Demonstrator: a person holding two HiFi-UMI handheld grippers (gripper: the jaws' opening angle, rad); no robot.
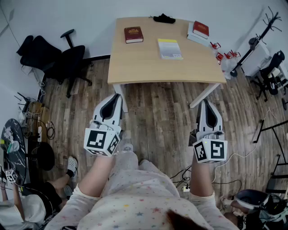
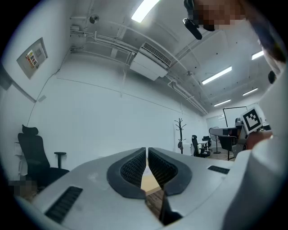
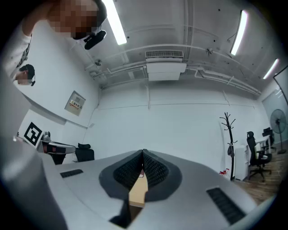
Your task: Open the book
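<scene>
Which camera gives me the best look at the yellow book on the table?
The head view: the yellow book lies closed and unobstructed near the middle of the table. Both gripper views catch only a sliver of tabletop, and the book cannot be made out there.

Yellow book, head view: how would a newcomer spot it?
Find the wooden table by the white wall. The yellow book lies near its middle. Its neighbours, the dark red book at left and the red book at right, differ in colour.
</scene>
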